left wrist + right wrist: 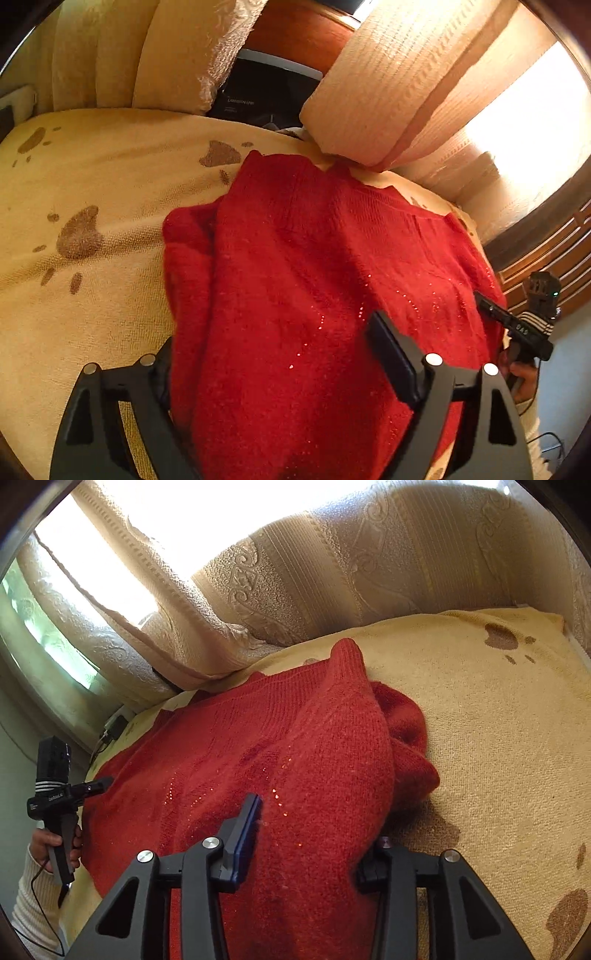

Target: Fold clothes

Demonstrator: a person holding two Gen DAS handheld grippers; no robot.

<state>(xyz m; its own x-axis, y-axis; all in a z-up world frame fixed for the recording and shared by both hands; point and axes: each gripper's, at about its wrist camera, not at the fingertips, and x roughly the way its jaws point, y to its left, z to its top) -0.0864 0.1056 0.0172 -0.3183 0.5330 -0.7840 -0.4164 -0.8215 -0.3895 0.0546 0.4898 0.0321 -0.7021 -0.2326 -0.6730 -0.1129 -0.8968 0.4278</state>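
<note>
A red knit sweater [314, 258] with small sequins lies partly folded on a cream blanket [92, 177]; it also shows in the right wrist view [277, 746]. My left gripper [273, 350] is open, its jaws wide apart with sweater cloth lying between them; the left finger is hidden under the cloth. My right gripper [317, 830] is open too, with a fold of the sweater between the fingers and its right finger mostly covered. Each gripper appears in the other's view, at the sweater's edge: the right gripper [491, 308] and the left gripper [99, 784].
Cream embossed cushions [314, 572] stand behind the sweater, with a bolster cushion [369, 85] beside it. The blanket [498, 720] has brown paw-print patches. A dark device [258, 96] sits behind the cushions. A bright window [48, 627] and wooden panelling [546, 254] are to one side.
</note>
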